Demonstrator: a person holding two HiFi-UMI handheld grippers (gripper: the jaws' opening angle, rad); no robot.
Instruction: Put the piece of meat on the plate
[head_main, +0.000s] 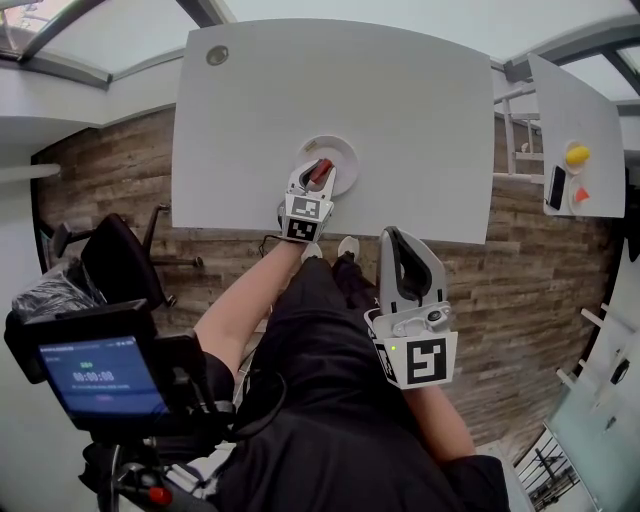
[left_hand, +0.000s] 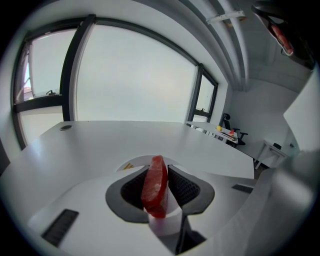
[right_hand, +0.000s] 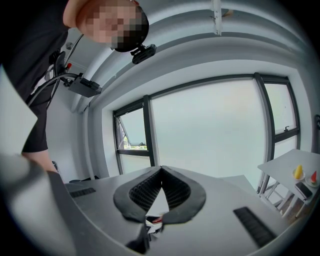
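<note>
One big white tabletop (head_main: 400, 120) fills the middle of the head view, and it stands on a brown wood floor (head_main: 540, 290). A person in black clothes (head_main: 320, 400) is at its near edge. A smaller white tabletop (head_main: 600, 100) stands off to the right, well apart from the big one. A black chair (head_main: 120, 265) is on the left, and near it a screen (head_main: 100, 375) glows blue. The right hand-held gripper (right_hand: 161, 172) hangs over the person's legs, away from the tabletop, and its two jaws are pressed together with nothing in them. The left hand-held gripper (left_hand: 160, 170) reaches over the near edge of the big tabletop and tilts down. Its jaws pinch the piece of meat (left_hand: 155, 187), which is red and stands on its edge between them. A round white plate (head_main: 345, 150) sits on the tabletop near that edge. The meat is right over the plate, in the gripper's hold; I cannot tell if it touches the plate. A little yellow thing (head_main: 577, 155) and a littler orange one (head_main: 581, 195) lie on the smaller tabletop. A small grey round cap (head_main: 217, 55) sits in the far left corner of the big tabletop.
</note>
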